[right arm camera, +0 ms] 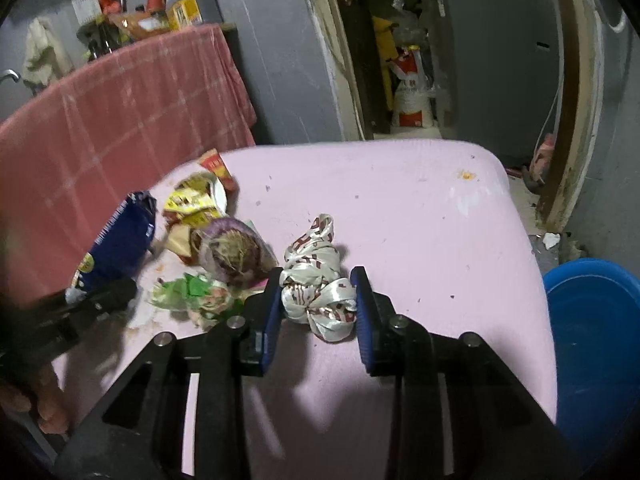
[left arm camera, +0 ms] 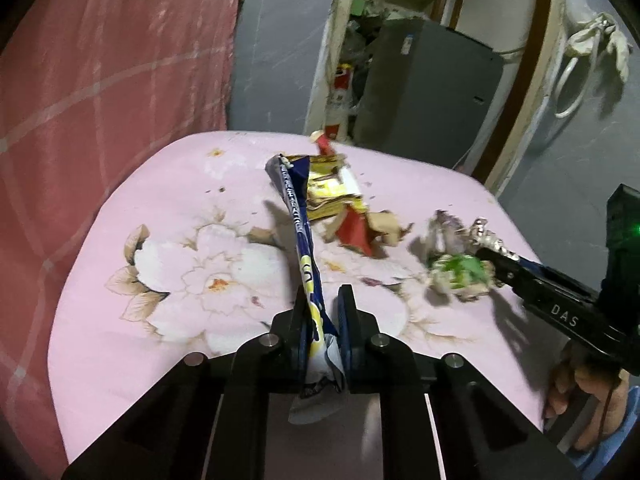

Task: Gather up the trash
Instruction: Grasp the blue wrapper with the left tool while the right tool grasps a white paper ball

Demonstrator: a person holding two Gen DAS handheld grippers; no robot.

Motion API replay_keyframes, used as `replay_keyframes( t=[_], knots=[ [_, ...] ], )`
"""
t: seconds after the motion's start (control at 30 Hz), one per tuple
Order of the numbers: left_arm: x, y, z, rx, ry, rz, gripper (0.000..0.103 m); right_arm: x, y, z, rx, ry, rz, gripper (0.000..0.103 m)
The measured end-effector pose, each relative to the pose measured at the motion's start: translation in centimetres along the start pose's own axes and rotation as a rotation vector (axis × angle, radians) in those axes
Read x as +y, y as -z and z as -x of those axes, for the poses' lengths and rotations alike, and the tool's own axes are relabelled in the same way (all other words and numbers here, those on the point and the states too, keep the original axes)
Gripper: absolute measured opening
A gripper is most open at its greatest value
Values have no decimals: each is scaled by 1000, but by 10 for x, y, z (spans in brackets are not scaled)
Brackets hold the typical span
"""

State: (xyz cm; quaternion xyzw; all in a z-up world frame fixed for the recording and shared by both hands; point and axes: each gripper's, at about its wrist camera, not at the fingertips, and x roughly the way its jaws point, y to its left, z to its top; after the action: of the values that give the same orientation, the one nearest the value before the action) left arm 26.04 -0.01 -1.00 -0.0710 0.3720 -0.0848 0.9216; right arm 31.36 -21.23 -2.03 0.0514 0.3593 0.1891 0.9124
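On the pink cloth [left arm camera: 160, 200] both grippers bite so litter can be lifted together — left gripper [left arm camera: 322, 312] clamped tight on the blue wrapper [left arm camera: 298, 216], right gripper [right arm camera: 318, 300] seemingly pinching the white wad [right arm camera: 316, 276] — other scraps [right arm camera: 200, 200] lying between them.

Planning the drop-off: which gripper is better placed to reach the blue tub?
Right. The right gripper, shut on the white wrapper, has the blue tub just off its right side; the left wrist view shows no tub.
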Motion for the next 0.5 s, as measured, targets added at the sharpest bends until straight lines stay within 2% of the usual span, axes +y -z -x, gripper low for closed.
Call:
replay_keyframes(
  t=[0.23, 0.4, 0.5],
  knots=[
    [-21, 2, 25, -109, 37, -26, 11, -1, 2, 29, -125, -33, -9, 31],
    [-38, -4, 45, -210, 83, -40, 11, 4, 3, 61, -268, -31, 21, 31],
    [-55, -9, 60, -294, 96, -90, 11, 4, 4, 83, -358, -30, 27, 31]
  ],
)
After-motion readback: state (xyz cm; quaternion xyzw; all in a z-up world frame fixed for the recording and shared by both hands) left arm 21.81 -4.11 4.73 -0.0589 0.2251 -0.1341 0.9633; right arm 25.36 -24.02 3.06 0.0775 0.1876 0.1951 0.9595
